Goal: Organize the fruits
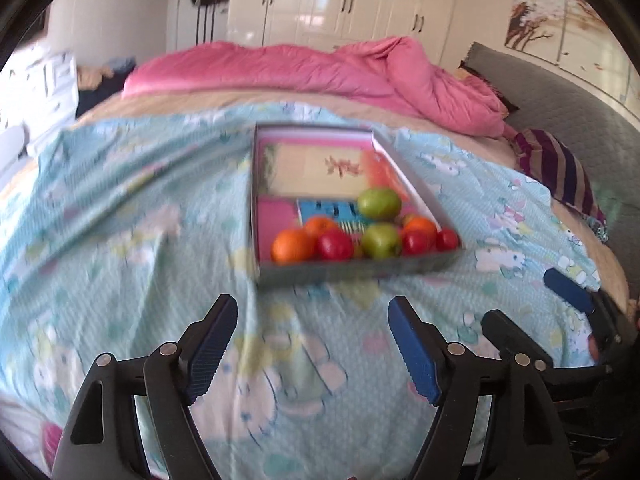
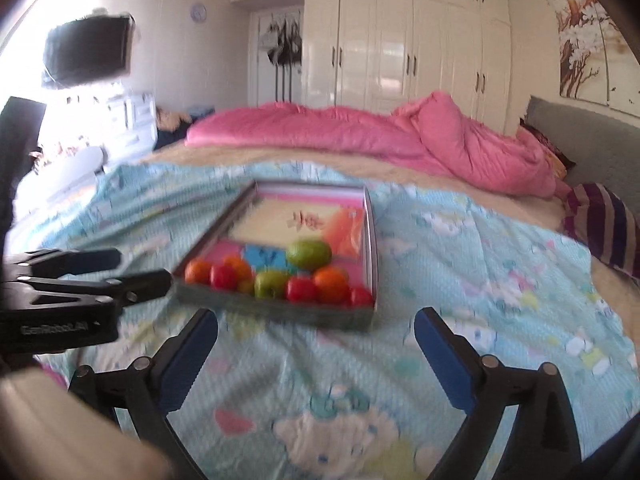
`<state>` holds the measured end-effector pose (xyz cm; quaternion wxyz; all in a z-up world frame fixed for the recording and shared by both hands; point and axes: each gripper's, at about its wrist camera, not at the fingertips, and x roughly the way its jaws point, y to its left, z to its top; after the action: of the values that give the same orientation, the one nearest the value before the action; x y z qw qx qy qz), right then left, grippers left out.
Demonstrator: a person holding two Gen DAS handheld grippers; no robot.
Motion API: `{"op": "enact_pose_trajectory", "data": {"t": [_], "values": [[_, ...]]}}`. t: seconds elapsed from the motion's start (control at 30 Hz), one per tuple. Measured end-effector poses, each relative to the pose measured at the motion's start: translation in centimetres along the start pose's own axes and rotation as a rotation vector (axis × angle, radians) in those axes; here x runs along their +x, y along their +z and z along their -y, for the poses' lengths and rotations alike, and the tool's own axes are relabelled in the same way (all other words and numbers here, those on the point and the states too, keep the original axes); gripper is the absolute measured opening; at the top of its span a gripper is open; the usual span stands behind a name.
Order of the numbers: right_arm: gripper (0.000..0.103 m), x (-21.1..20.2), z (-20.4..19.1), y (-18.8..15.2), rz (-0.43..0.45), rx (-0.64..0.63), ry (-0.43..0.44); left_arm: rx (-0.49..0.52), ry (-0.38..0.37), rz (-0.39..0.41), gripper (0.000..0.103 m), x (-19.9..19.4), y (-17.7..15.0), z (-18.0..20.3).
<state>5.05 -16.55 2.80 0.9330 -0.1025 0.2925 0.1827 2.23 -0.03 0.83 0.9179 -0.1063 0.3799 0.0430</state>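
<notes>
A shallow grey box (image 1: 360,270) (image 2: 276,308) with a colourful printed bottom lies on the bed. Several fruits crowd its near end: oranges (image 1: 293,245) (image 2: 331,285), red fruits (image 1: 335,246) (image 2: 301,289) and green apples (image 1: 379,203) (image 2: 310,255). My left gripper (image 1: 312,336) is open and empty, hovering over the sheet short of the box. My right gripper (image 2: 316,344) is open and empty, also short of the box. The right gripper shows at the right edge of the left wrist view (image 1: 532,304); the left gripper shows at the left of the right wrist view (image 2: 132,272).
A light blue cartoon-print sheet (image 1: 140,208) (image 2: 460,264) covers the bed. A pink quilt (image 1: 320,68) (image 2: 360,132) is bunched at the far side. A striped purple pillow (image 1: 560,168) and grey headboard (image 2: 580,140) are on the right. White wardrobes stand behind.
</notes>
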Motion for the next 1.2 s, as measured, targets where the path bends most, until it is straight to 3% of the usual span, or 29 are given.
{"op": "enact_pose_trajectory", "data": {"t": [0.1, 0.47, 1.2], "values": [[0.099, 0.0, 0.1, -1.2, -0.048, 0.038, -0.009, 0.009, -0.007, -0.005, 0.079, 0.1, -0.6, 0.3], [0.101, 0.7, 0.4, -1.8, -0.084, 0.064, 0.002, -0.012, 0.0, -0.055, 0.079, 2.0, -0.6, -0.1], [0.101, 1.4, 0.3, -2.1, -0.109, 0.068, 0.024, -0.014, 0.004, -0.051, 0.079, 2.0, -0.4, -0.4]]}}
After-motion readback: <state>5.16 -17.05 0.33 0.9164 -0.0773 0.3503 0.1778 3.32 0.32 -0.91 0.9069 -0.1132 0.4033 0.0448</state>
